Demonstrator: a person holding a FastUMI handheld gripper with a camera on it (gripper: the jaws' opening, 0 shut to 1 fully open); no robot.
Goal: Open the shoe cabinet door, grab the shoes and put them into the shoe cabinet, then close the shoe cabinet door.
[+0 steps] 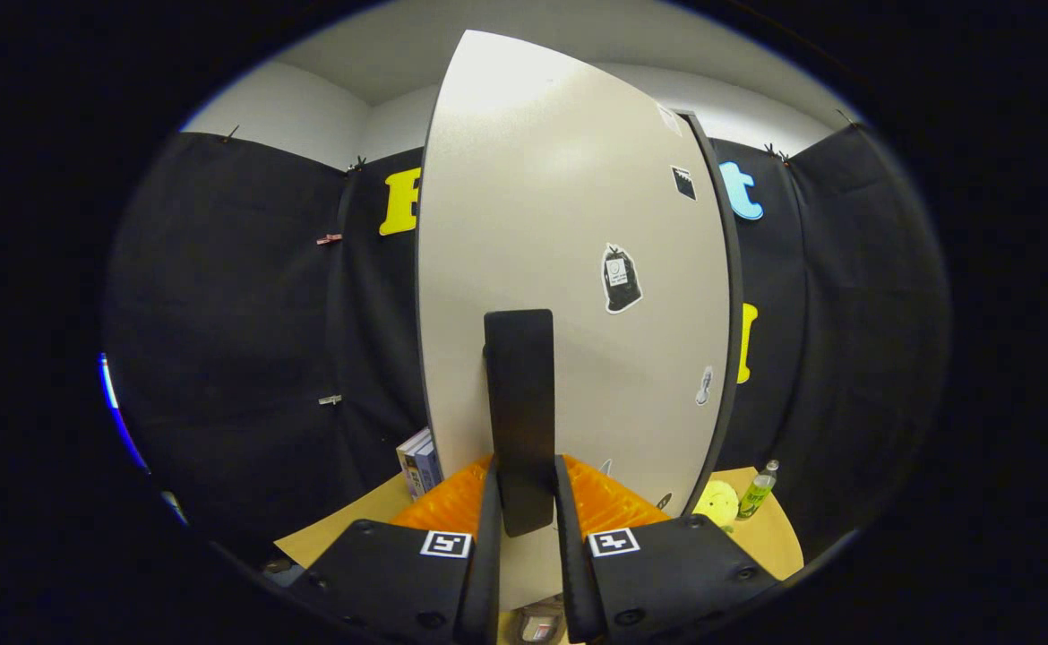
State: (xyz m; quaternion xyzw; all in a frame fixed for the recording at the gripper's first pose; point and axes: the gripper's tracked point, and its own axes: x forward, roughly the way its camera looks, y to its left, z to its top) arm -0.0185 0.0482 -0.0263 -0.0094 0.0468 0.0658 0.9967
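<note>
The shoe cabinet's pale door (560, 224) stands upright right in front of me, with several small stickers on its face and a dark edge running down its right side. A black vertical bar handle (519, 385) is mounted low on the door. My gripper (526, 479) is shut on the lower end of this handle, one finger pressing on each side. I cannot tell how far the door stands from the cabinet body.
A wooden tabletop (775, 546) lies below. To the left of the door stand small boxes or books (418, 461). To its right, beside the cabinet, sit a yellow plush toy (717, 503) and a green bottle (757, 491).
</note>
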